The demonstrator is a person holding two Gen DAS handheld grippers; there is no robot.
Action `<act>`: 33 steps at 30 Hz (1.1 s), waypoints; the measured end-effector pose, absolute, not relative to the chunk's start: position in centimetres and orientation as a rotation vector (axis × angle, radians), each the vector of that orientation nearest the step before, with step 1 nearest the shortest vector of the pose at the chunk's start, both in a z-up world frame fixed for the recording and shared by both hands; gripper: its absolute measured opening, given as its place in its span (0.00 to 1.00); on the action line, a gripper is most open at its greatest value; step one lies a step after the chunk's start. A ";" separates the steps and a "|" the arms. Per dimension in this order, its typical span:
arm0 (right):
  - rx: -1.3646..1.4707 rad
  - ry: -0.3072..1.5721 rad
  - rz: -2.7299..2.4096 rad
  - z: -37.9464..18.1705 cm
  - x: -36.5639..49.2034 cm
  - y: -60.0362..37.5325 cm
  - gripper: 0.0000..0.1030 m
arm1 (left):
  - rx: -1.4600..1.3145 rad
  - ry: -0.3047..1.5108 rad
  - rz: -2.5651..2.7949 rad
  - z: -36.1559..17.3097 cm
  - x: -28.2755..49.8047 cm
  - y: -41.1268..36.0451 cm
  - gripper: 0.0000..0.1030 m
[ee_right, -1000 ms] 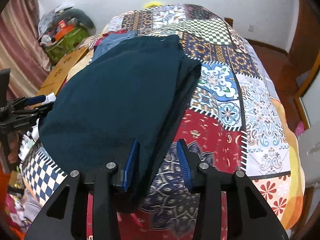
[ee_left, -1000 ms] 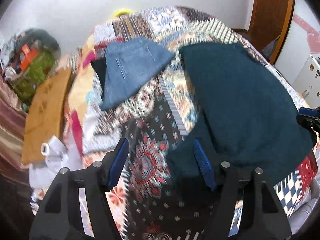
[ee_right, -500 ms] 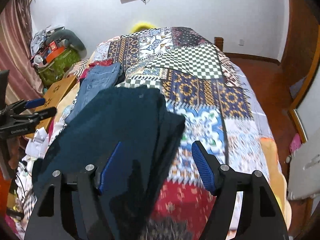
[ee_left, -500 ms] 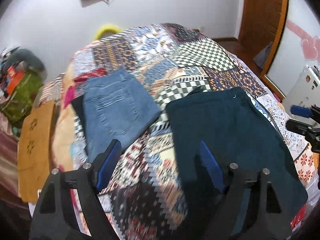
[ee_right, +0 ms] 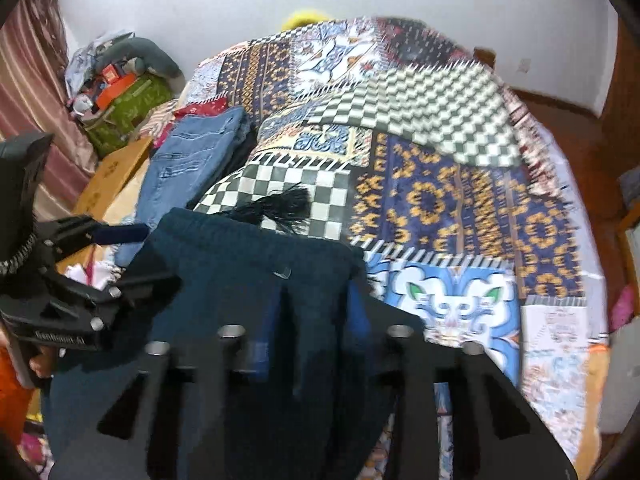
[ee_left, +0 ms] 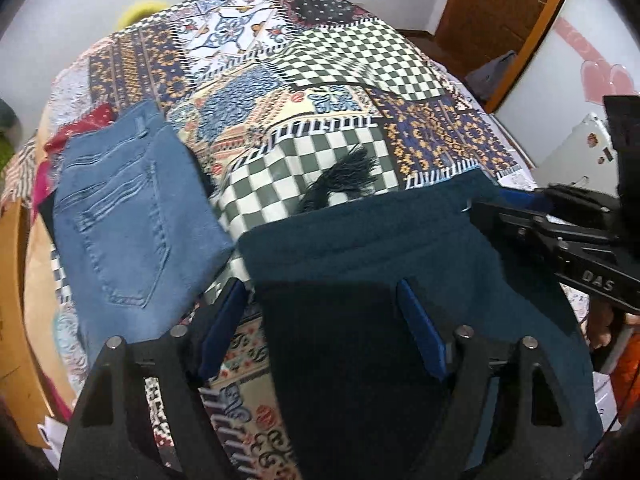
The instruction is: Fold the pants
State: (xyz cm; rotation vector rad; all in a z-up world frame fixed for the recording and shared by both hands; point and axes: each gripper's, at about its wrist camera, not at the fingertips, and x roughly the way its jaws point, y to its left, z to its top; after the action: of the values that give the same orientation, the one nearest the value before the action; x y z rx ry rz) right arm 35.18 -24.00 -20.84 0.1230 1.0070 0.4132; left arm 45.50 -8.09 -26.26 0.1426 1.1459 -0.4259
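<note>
Dark teal pants (ee_left: 400, 248) lie flat on the patchwork bedspread (ee_left: 340, 52), with a black fringed tassel (ee_left: 344, 176) at their far edge. My left gripper (ee_left: 324, 320) is open, its blue pads straddling the near left part of the pants. My right gripper (ee_right: 308, 328) is low over the pants' right edge (ee_right: 256, 256), its pads close together with a fold of teal cloth between them. The right gripper also shows at the right of the left wrist view (ee_left: 568, 240), and the left gripper shows at the left of the right wrist view (ee_right: 80, 272).
Folded blue jeans (ee_left: 128, 216) lie on the bed left of the teal pants. A cardboard box (ee_right: 112, 180) and a pile of bags (ee_right: 120, 88) stand beside the bed on the left. A wooden door (ee_left: 504, 4) is at the far right.
Both grippers have moved forward along the pants toward their far edge. The right gripper's pads have closed in from wide apart onto the teal cloth. The tassel has come into view.
</note>
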 end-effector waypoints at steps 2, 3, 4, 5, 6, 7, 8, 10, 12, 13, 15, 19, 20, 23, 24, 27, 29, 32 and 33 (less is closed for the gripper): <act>0.132 0.988 0.424 -20.8 34.9 -24.4 0.20 | 0.142 1.131 -0.427 -25.9 45.4 -8.4 0.66; 0.130 0.974 0.425 -20.6 34.7 -24.6 0.16 | 0.144 1.122 -0.427 -25.7 45.4 -8.5 0.57; 0.130 0.957 0.425 -20.2 34.4 -24.8 0.15 | 0.150 1.105 -0.425 -25.2 45.3 -8.6 0.52; 0.126 0.935 0.416 -19.7 34.0 -25.0 0.15 | 0.147 1.098 -0.436 -24.8 45.2 -8.7 0.48; 0.120 0.920 0.410 -19.4 33.9 -25.1 0.14 | 0.144 1.090 -0.443 -24.5 45.3 -8.7 0.43; 0.106 0.893 0.400 -18.7 33.7 -25.1 0.14 | 0.147 1.078 -0.440 -24.1 45.3 -8.7 0.42; 0.090 0.860 0.391 -18.0 33.3 -25.2 0.14 | 0.149 1.074 -0.440 -23.9 45.5 -8.8 0.42; 0.072 0.838 0.373 -17.5 33.1 -25.3 0.14 | 0.155 1.071 -0.434 -23.8 45.7 -9.2 0.42; 0.067 0.850 0.349 -18.0 33.3 -25.4 0.14 | 0.188 1.078 -0.402 -24.6 46.1 -9.9 0.42; 0.071 0.872 0.336 -18.6 33.6 -25.4 0.14 | 0.204 1.082 -0.391 -25.0 46.2 -10.2 0.42; 0.081 0.928 0.314 -20.4 34.4 -25.6 0.14 | 0.240 1.093 -0.374 -26.1 46.5 -10.9 0.42; 0.119 0.972 0.301 -21.8 34.7 -26.4 0.15 | 0.241 1.095 -0.359 -25.8 46.8 -10.9 0.42; 0.121 0.972 0.294 -21.5 34.6 -26.4 0.15 | 0.231 1.096 -0.354 -25.4 46.8 -10.7 0.42; 0.086 0.977 0.280 -19.7 33.8 -26.2 0.16 | 0.196 1.067 -0.343 -23.3 46.3 -9.7 0.40; 0.073 0.970 0.283 -19.2 33.3 -26.0 0.16 | 0.192 1.042 -0.348 -22.3 45.8 -9.4 0.40; 0.037 0.931 0.326 -17.1 31.3 -25.2 0.20 | 0.190 1.013 -0.373 -20.8 44.3 -9.0 0.40; 0.035 0.911 0.354 -16.3 30.1 -24.7 0.34 | 0.207 1.007 -0.393 -20.4 43.0 -9.2 0.40; 0.044 0.925 0.417 -16.2 28.3 -23.7 0.46 | 0.265 1.020 -0.409 -21.2 40.7 -9.9 0.40; 0.041 0.950 0.433 -16.7 27.8 -23.3 0.46 | 0.292 1.031 -0.406 -21.9 40.0 -10.1 0.40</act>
State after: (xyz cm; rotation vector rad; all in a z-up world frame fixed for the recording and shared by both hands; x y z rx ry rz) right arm 27.78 -23.27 -16.66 0.0407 0.9495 0.4333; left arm 40.02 -10.14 -21.86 0.2916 1.0313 -0.4058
